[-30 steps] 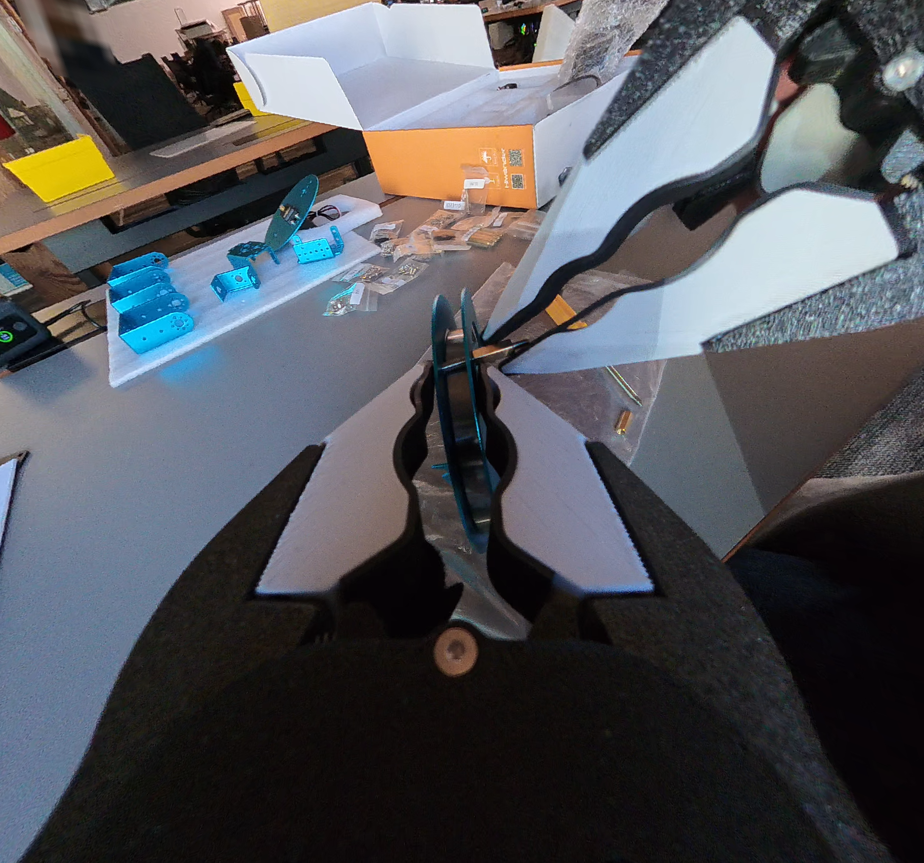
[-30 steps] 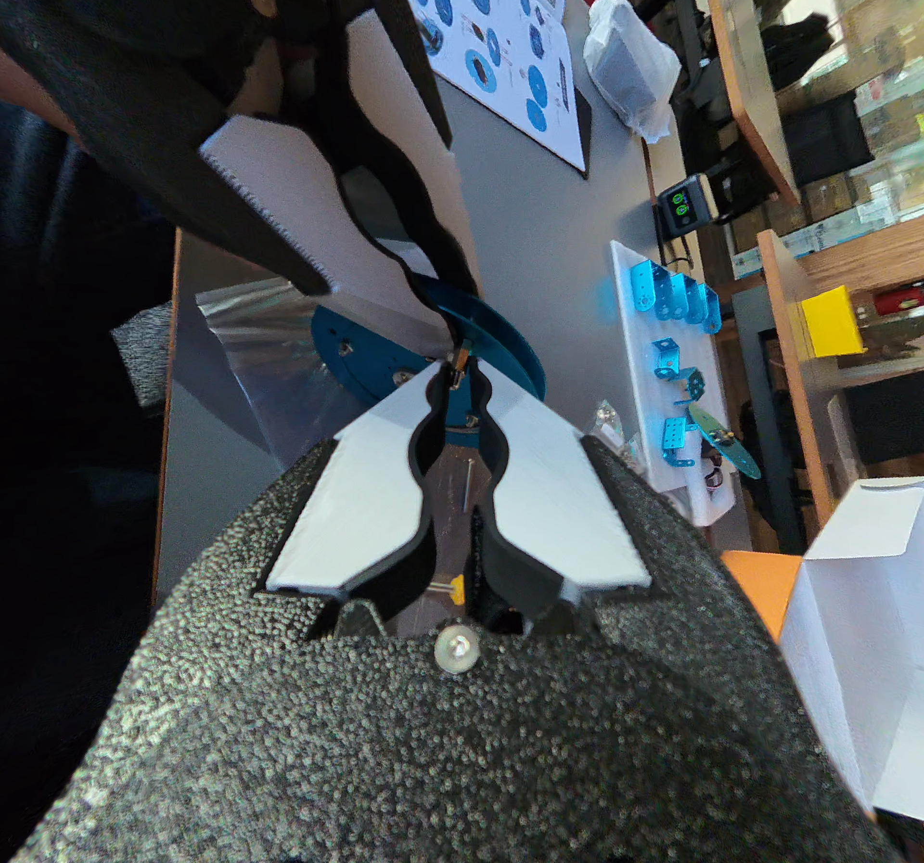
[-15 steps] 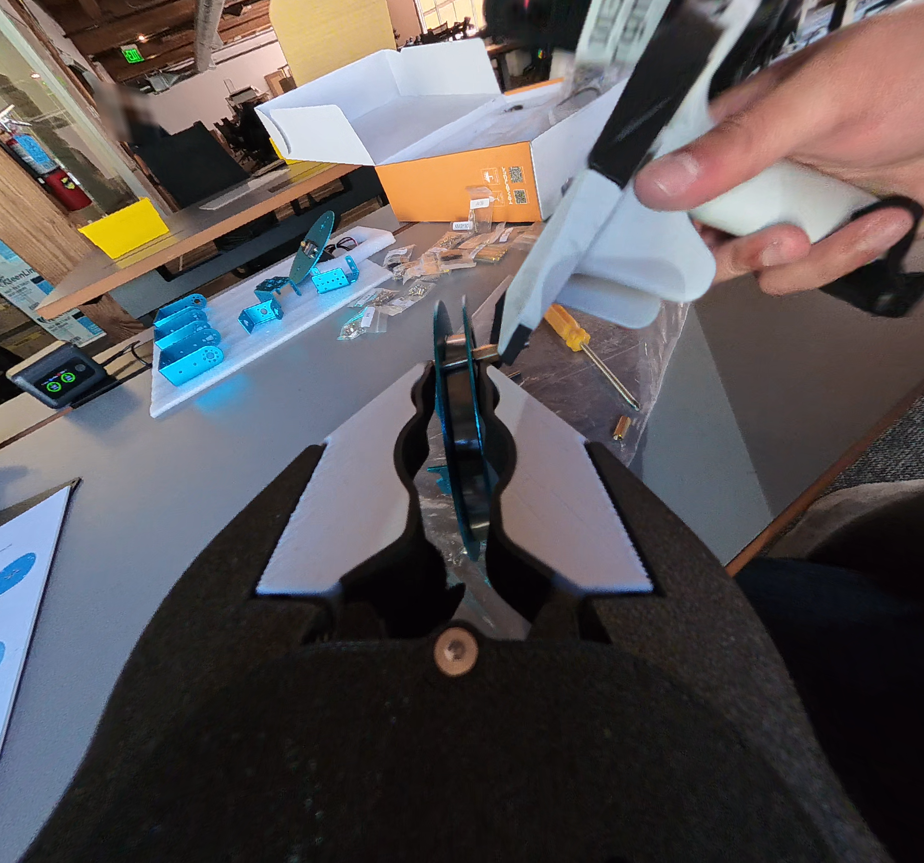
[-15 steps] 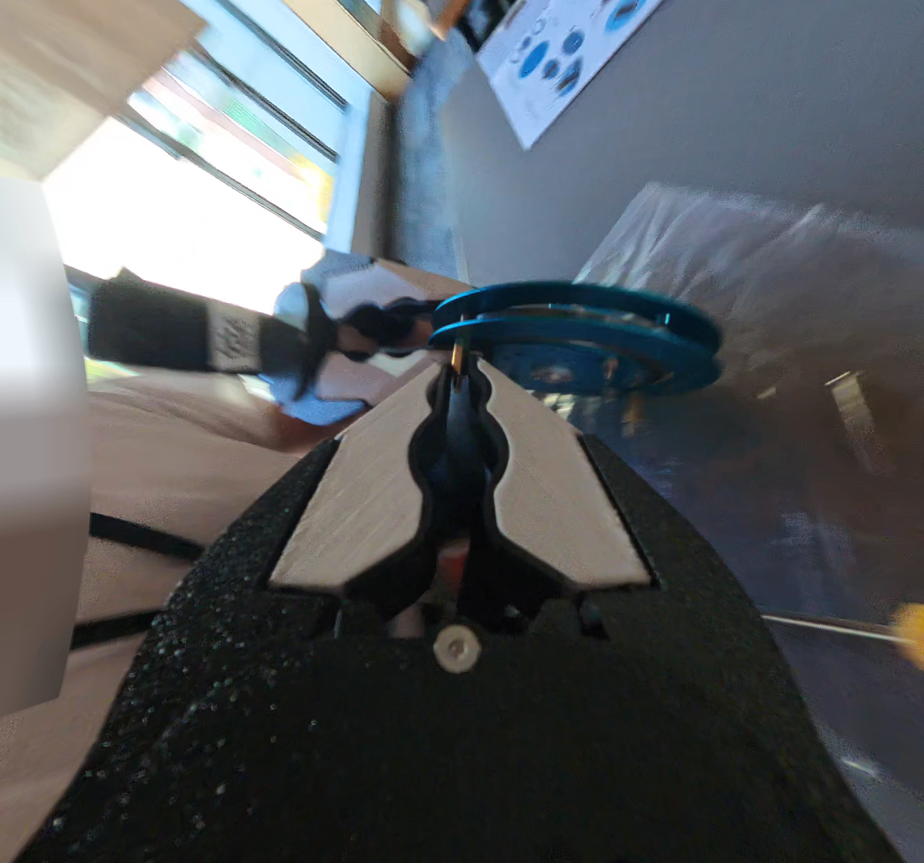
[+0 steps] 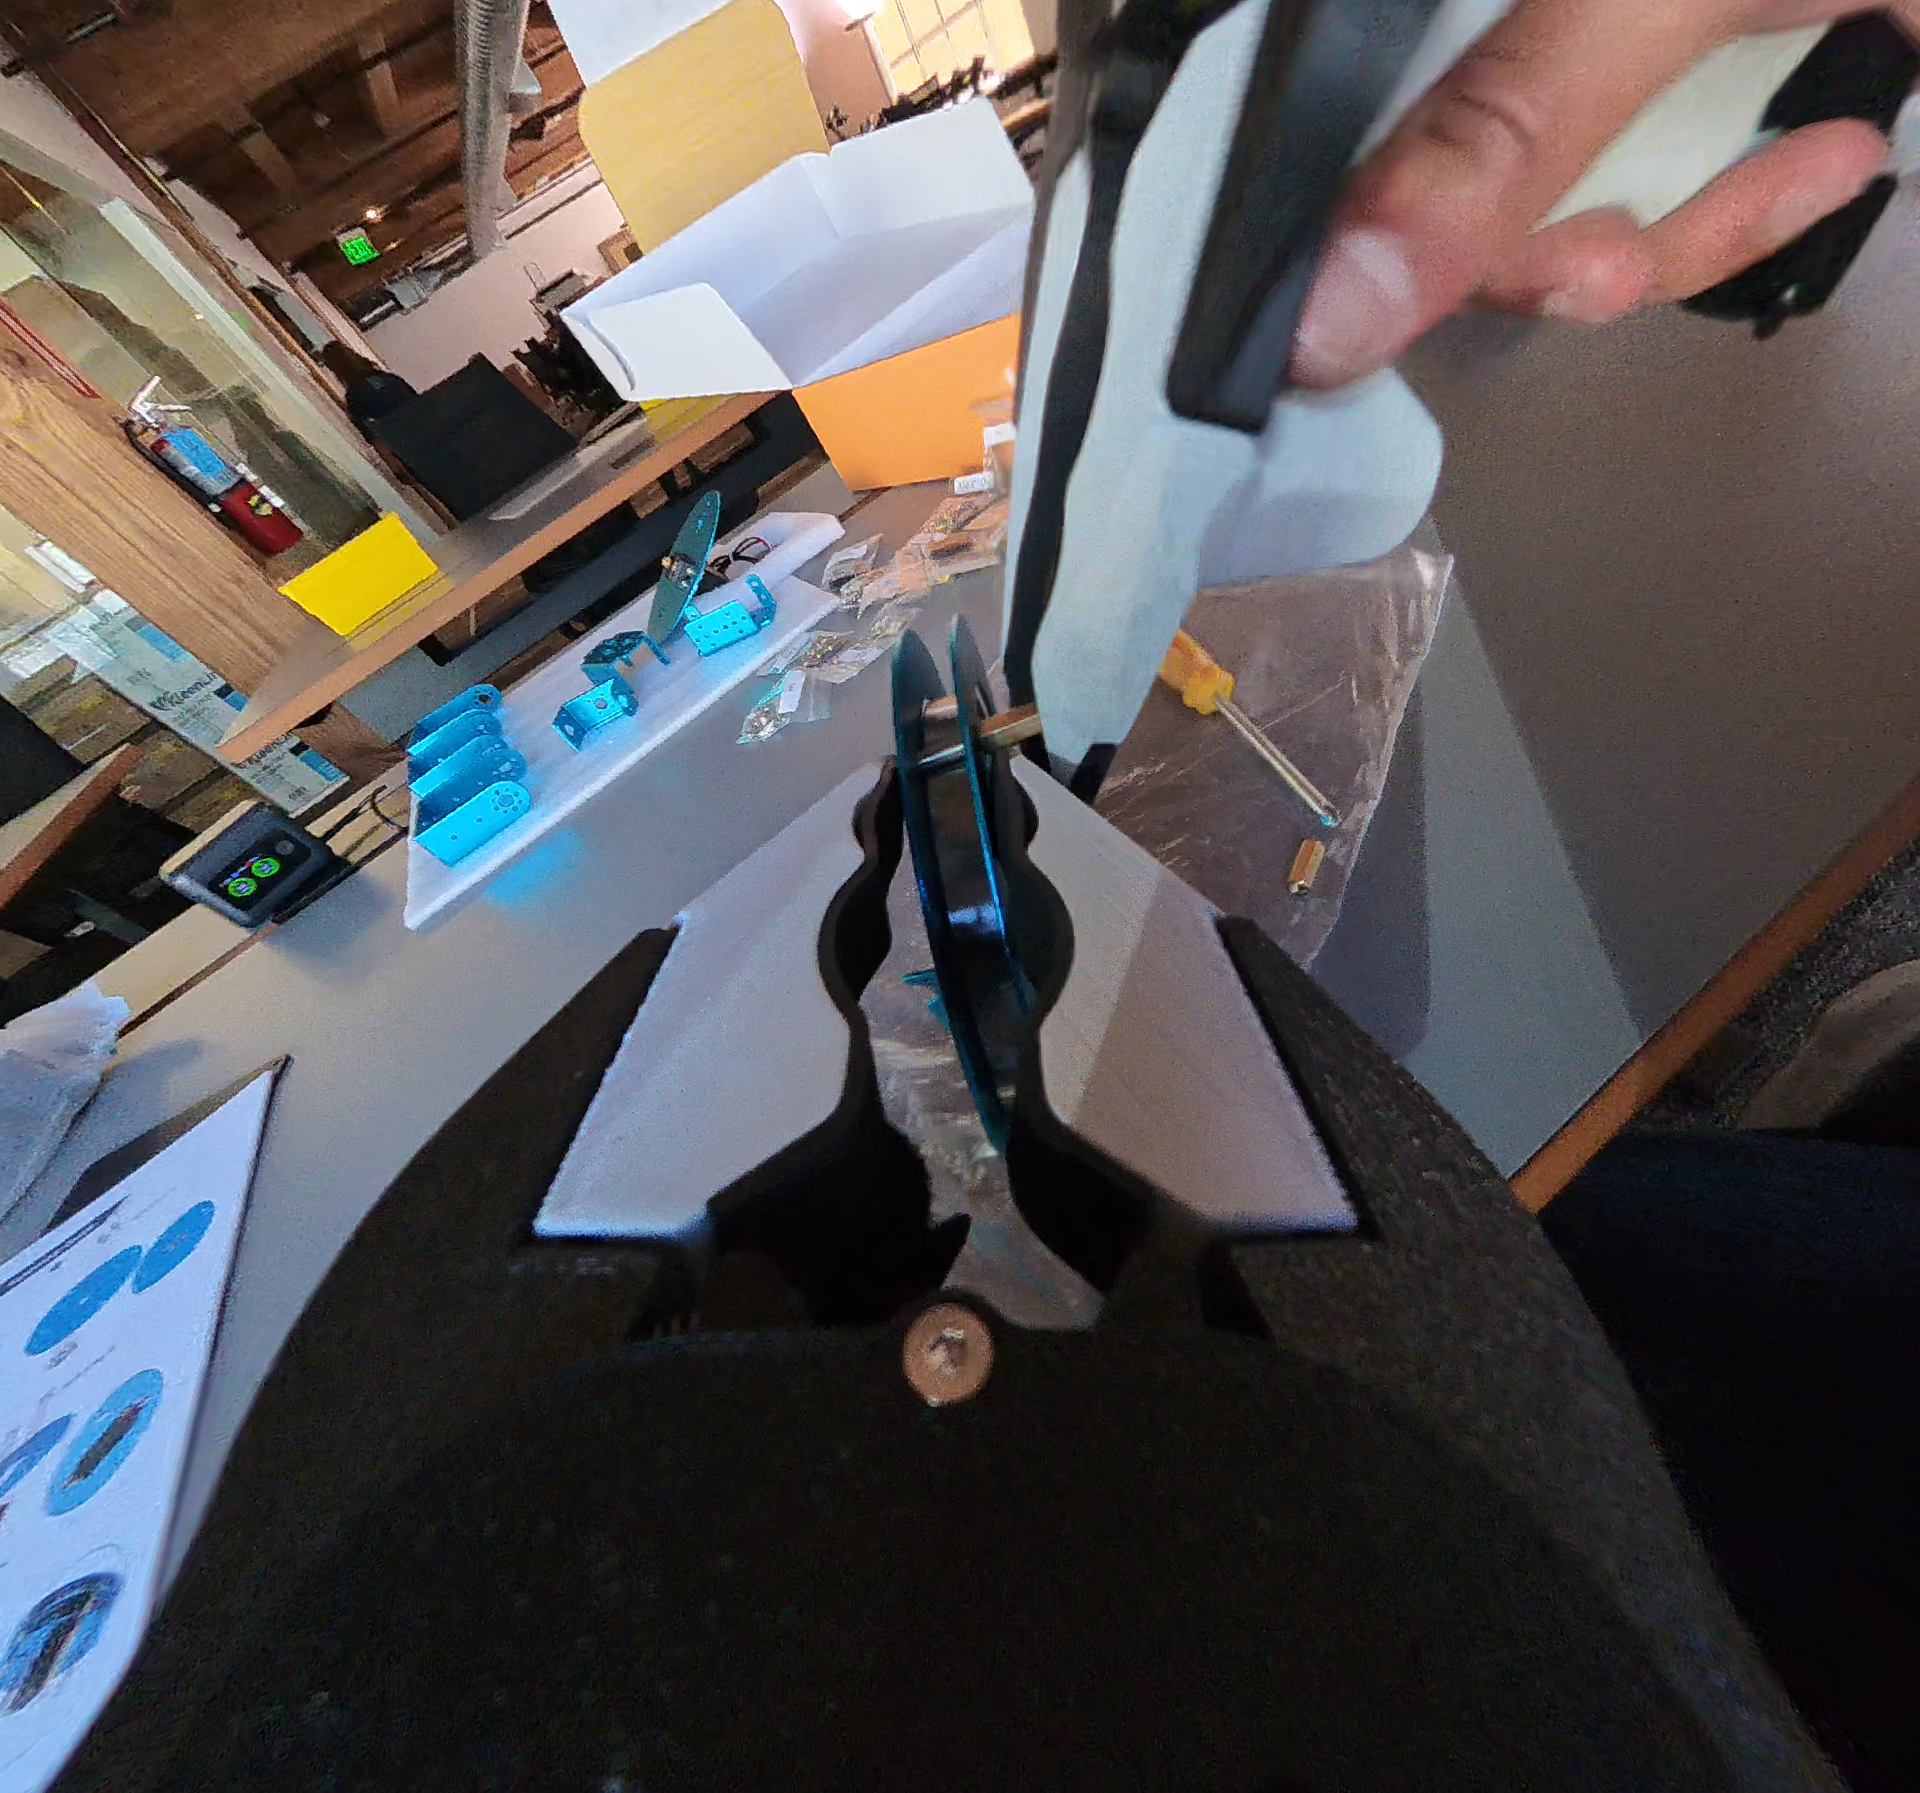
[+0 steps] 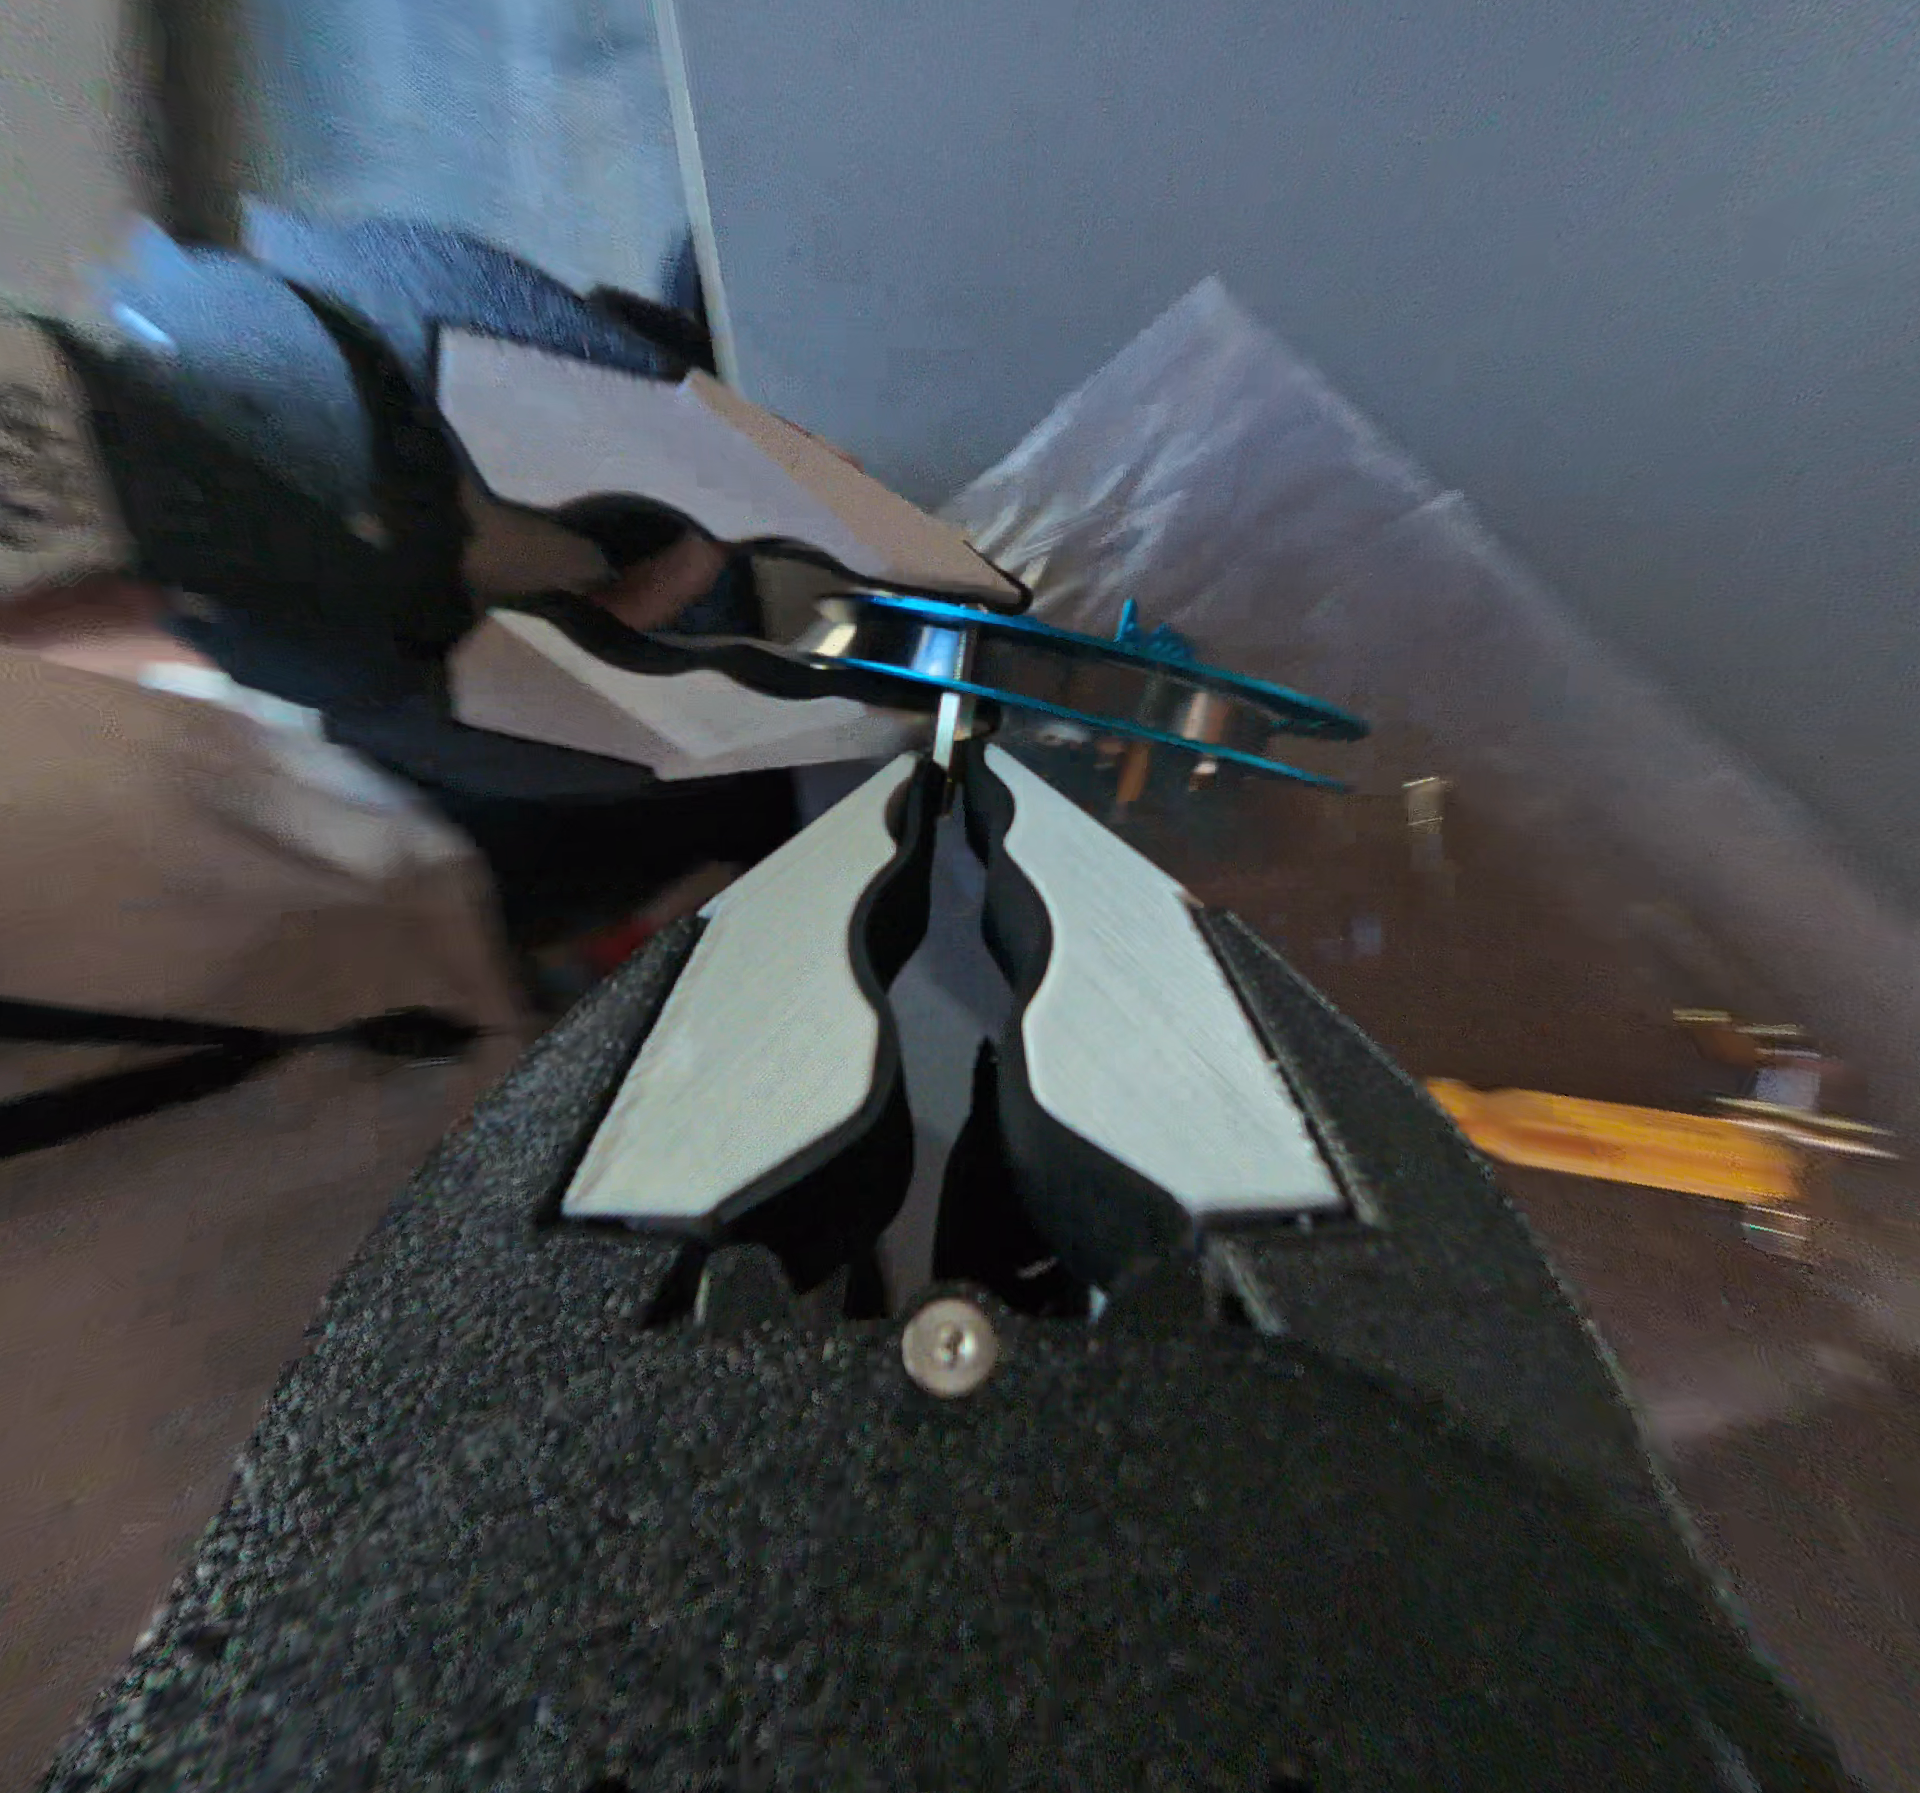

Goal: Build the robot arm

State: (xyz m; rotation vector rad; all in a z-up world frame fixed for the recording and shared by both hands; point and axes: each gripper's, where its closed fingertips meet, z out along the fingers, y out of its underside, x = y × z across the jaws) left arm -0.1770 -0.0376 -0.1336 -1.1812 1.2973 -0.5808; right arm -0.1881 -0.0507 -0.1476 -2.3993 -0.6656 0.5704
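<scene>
My left gripper (image 5: 951,779) is shut on a pair of blue round plates (image 5: 948,870) joined face to face by spacers, and holds them on edge above the grey table (image 5: 436,995). A brass standoff (image 5: 1003,727) sticks out of the right plate near the top. My right gripper (image 6: 951,769) is shut on this standoff (image 6: 948,733). In the left wrist view it comes down from above (image 5: 1081,756), held by a hand (image 5: 1558,143). In the blurred right wrist view the plates (image 6: 1101,678) lie edge-on, with the left gripper (image 6: 935,652) clamped over them.
Under the plates lies a clear plastic bag (image 5: 1309,694) with an orange-handled screwdriver (image 5: 1195,675) and a loose brass standoff (image 5: 1304,862). A white foam sheet (image 5: 623,756) carries blue brackets. An orange and white box (image 5: 904,413), small parts bags (image 5: 873,590) and a printed sheet (image 5: 94,1328) are also there. The table edge (image 5: 1714,995) is at the right. The tips of both grippers are at nearly the same place.
My right gripper has swung around the standoff while still shut on it, from beside the plates to above them. My left gripper keeps hold of the plates and has tilted a little.
</scene>
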